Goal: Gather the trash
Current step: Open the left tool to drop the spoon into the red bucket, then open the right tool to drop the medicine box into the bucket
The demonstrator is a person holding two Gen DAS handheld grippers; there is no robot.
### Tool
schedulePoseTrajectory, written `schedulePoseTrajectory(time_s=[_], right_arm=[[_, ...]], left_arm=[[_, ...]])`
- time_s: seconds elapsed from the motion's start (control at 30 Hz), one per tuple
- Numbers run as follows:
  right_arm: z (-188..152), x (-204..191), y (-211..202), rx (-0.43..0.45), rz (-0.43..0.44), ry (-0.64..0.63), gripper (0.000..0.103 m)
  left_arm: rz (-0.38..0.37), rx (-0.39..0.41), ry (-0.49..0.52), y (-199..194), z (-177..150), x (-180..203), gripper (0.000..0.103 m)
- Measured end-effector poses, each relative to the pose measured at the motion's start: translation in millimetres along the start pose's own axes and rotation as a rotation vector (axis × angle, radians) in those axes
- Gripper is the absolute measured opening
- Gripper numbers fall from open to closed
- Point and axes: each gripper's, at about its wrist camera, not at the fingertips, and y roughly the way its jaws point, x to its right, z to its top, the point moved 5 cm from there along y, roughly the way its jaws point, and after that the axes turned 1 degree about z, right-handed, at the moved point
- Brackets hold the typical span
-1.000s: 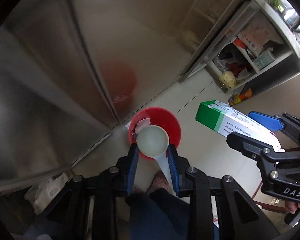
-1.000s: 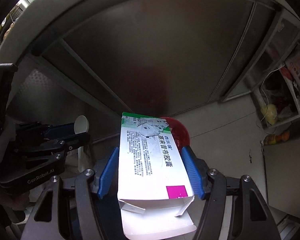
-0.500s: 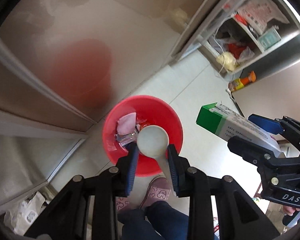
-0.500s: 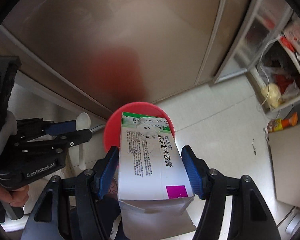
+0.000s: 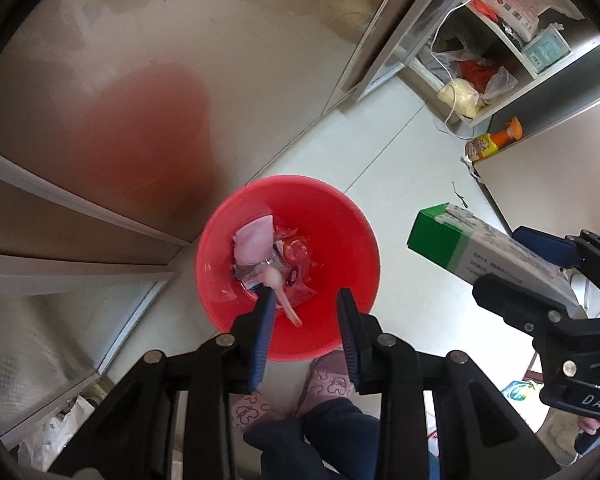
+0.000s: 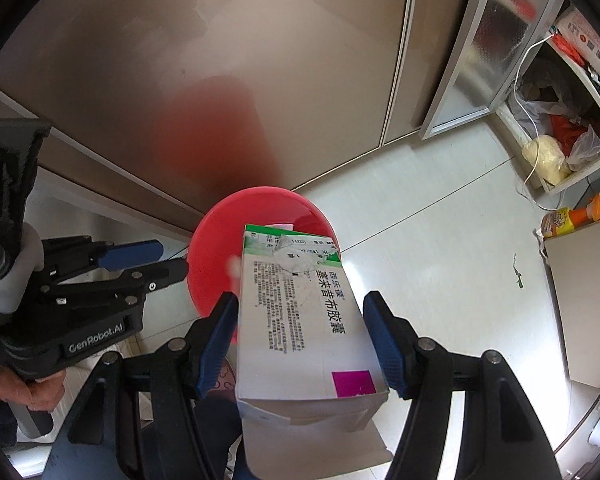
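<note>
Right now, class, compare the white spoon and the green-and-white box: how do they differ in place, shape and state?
The spoon lies loose inside the red basin among wrappers; the box is up in the air, gripped by the right claw. The spoon is small, rounded and plain white; the box is large, flat-sided, printed, with a green end. The spoon is free of the open left claw. Both are trash.

Shiny plastic, thin card and dull metal

The red bin is smooth, shiny plastic. The box is thin, matt card with torn tape. The cabinet doors are dull brushed metal. The floor is smooth, glossy tile.
</note>
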Motion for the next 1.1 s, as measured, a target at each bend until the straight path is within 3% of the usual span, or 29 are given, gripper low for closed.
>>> schedulePoseTrajectory(time_s=[0.4,0.5,0.57,0.7,1.0,1.1], right_arm=[[-4,-35,-18,-0.003,0.022,-0.064,0.062],[-3,-45,-16,-0.006,0.046,-0.099,0.062],[-1,-51,-14,-0.008,0.054,-0.121,0.062],[5,-63,-7,-0.015,0.062,-0.171,0.062],[14,-84,5,-0.021,0.065,-0.225,0.062],[14,-87,5,-0.024,0.062,-0.232,0.063]], left_arm=[[0.013,0.041,-0.079,-38,-14,-24,0.03],[0.056,0.081,-0.079,-51,-18,-34,0.043],[0.082,0.099,-0.095,-60,-21,-42,0.045],[0.108,0.121,-0.126,-67,-23,-57,0.063],[0.116,0.14,-0.184,-69,-31,-80,0.064],[0.119,0.133,-0.177,-70,-31,-83,0.069]])
